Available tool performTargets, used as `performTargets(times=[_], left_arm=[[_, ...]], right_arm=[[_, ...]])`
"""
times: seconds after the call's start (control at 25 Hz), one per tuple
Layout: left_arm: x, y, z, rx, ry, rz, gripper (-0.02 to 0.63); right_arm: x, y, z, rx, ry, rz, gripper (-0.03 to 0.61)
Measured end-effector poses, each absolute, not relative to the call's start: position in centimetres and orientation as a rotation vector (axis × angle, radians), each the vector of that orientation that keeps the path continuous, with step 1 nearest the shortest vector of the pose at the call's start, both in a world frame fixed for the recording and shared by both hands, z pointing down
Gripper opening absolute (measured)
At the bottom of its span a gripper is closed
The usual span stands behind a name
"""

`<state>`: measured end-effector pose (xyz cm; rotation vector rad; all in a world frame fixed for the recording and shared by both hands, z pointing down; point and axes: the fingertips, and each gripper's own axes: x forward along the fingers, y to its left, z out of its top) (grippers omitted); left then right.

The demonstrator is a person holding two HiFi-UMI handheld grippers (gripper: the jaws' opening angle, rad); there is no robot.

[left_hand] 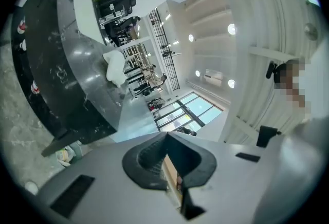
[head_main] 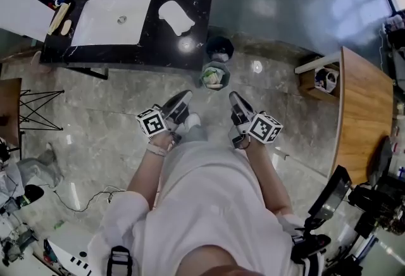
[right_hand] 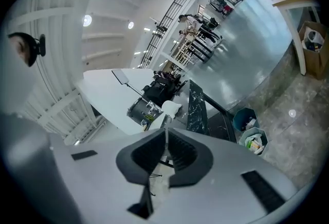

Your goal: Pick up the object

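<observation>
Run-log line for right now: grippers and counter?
left gripper: shut, empty | right gripper: shut, empty | white cloth: on counter, untouched

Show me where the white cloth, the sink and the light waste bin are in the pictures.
white cloth (head_main: 176,17): head view, middle of the cloth.
sink (head_main: 95,23): head view, bare basin floor left of the drain.
light waste bin (head_main: 204,73): head view, its left rim.

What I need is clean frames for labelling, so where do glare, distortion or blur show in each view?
Head view: sharp, edges bowed by the wide lens, a light glaring off the black counter and windows mirrored in the glossy floor. Left gripper view: dark round vignette, counter strongly curved, ceiling lamps blown out. Right gripper view: same vignette and bending, nothing smeared by motion.
</observation>
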<state>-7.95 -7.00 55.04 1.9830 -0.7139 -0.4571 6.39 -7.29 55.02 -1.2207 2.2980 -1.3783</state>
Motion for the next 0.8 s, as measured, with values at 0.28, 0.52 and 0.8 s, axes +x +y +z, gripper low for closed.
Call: performTargets(times=[0.28, 0.52, 0.8], left_arm=[[-14.7, -12.9, 54.9, 2.044, -0.857, -0.437, 0.008], [-15.9, -14.4, 55.0, 2.052, -0.877, -0.474, 0.008], [-16.7, -17.2, 55.0, 2.115, -0.926, -0.459, 0.011]], right_arm=[[1.9, -10.9, 55.4, -1.221, 2.352, -1.361, 0.021], [1.2, -13.1, 56.0, -1.217, 2.341, -1.356, 0.021], [0.2, -15.3, 55.2, -1.181, 2.325, -1.332, 0.021]])
